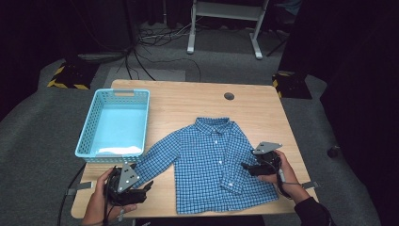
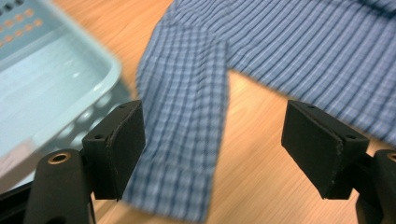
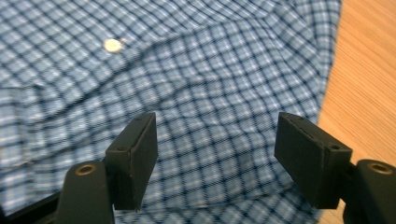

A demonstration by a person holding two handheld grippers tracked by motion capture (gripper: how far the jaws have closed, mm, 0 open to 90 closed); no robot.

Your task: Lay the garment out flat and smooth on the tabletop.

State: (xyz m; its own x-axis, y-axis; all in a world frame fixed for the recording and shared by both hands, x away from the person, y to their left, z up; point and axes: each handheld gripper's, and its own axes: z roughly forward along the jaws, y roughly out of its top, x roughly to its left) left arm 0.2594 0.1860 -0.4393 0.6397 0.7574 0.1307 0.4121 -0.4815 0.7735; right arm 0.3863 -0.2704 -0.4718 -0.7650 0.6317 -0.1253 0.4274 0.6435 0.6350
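High view, left to right: light blue plastic basket at table's left side; left gripper near front edge, released, jaws spread wide, sleeve cuff lying flat between them, pads not pressing; blue checked shirt spread flat mid-table, collar away from person, buttoned; right gripper over shirt's right sleeve, jaws apart, hovering on fabric, nothing clamped
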